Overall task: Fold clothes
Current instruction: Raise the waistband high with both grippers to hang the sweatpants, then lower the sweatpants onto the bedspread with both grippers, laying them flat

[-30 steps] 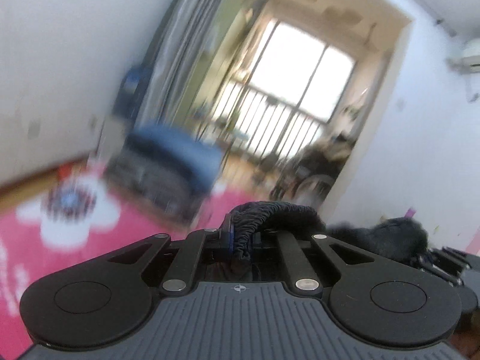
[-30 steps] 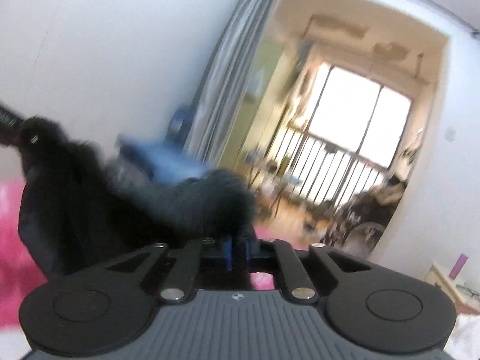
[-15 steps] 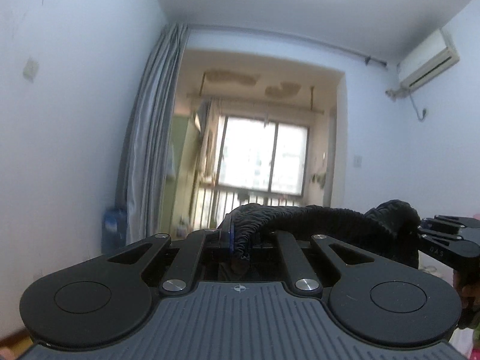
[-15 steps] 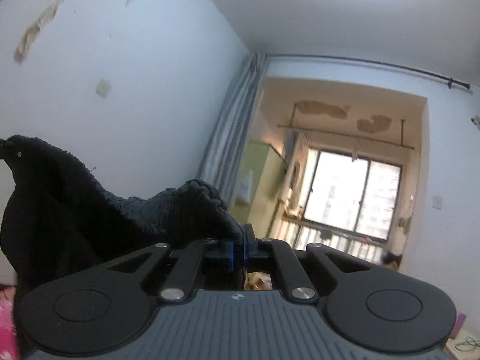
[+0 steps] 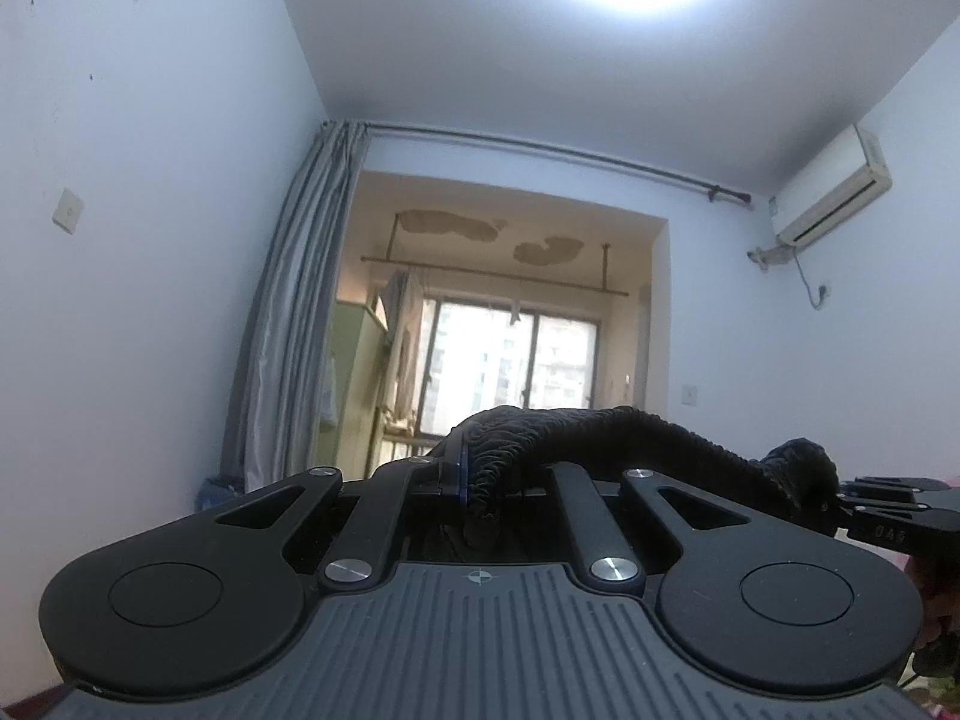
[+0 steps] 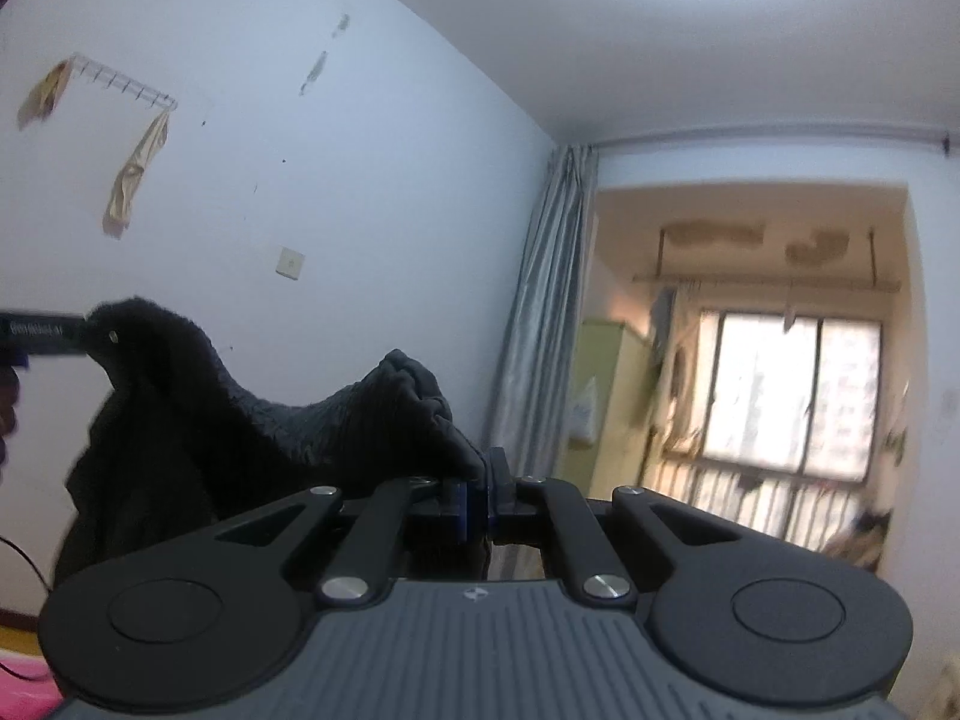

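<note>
A black knitted garment (image 5: pixel 636 438) is stretched in the air between both grippers. My left gripper (image 5: pixel 480 474) is shut on its ribbed edge, and the cloth runs rightward to the right gripper (image 5: pixel 840 501), seen at the right edge. In the right wrist view my right gripper (image 6: pixel 477 495) is shut on another corner of the black garment (image 6: pixel 252 420). The fabric sags leftward to the left gripper (image 6: pixel 84 333), then hangs down out of sight.
White walls stand on both sides. A grey curtain (image 5: pixel 294 312) hangs beside the opening to a balcony with a bright window (image 5: pixel 510 360). An air conditioner (image 5: pixel 834 192) sits high on the right wall. A hook rack (image 6: pixel 120 84) holds a cloth. A strip of pink bedding (image 6: pixel 18 669) shows low left.
Both grippers have risen and tilted upward with the garment held between them. The pink bedding and blue box dropped out of view; the walls and ceiling now fill both views.
</note>
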Demonstrator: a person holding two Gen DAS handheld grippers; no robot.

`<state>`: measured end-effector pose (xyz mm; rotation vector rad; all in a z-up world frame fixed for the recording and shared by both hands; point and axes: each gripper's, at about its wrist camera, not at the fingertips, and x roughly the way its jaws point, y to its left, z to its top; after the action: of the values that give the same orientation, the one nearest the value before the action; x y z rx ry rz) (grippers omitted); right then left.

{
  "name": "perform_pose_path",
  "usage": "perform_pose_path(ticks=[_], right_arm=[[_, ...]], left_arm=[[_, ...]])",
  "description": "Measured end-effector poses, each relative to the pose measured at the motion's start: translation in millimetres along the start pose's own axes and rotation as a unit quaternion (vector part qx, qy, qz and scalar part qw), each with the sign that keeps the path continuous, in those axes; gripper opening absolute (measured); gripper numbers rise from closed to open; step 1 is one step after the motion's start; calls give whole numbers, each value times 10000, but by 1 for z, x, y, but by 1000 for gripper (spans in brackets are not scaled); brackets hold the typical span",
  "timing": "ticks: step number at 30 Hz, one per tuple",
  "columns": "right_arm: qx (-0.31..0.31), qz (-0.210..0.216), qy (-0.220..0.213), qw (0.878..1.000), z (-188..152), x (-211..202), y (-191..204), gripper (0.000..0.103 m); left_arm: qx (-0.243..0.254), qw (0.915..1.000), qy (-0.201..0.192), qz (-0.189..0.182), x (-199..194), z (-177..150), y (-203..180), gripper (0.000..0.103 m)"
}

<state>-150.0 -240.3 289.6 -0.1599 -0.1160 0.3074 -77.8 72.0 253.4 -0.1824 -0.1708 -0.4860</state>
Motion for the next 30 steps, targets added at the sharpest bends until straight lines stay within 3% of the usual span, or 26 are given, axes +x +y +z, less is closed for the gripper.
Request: perform_pose_path(ticks=[5,10,16,21,27,30], right_arm=[[436,-17,555,9975,-32,32,-28,6],[673,-337,1292,9888,-95,84,-58,6],[889,-831,2147,9691,-187,171,-101,6],[1127,-1222,2788,9459,-274,231,-136,6],[1546,-1518,3438,9137,-375,279,-163,6],[1784,-1640,3740,8952,-423,299,-171,6]], left_arm=[[-77,9985,535,79,37,-27,7,6],[-112,9906,1343,246,108,-96,17,6],[-203,9717,2329,340,210,-203,42,6],[-231,9542,2954,403,280,-280,59,6],[-144,9331,3534,649,328,-373,70,6],[-8,9185,3874,786,343,-412,70,8]])
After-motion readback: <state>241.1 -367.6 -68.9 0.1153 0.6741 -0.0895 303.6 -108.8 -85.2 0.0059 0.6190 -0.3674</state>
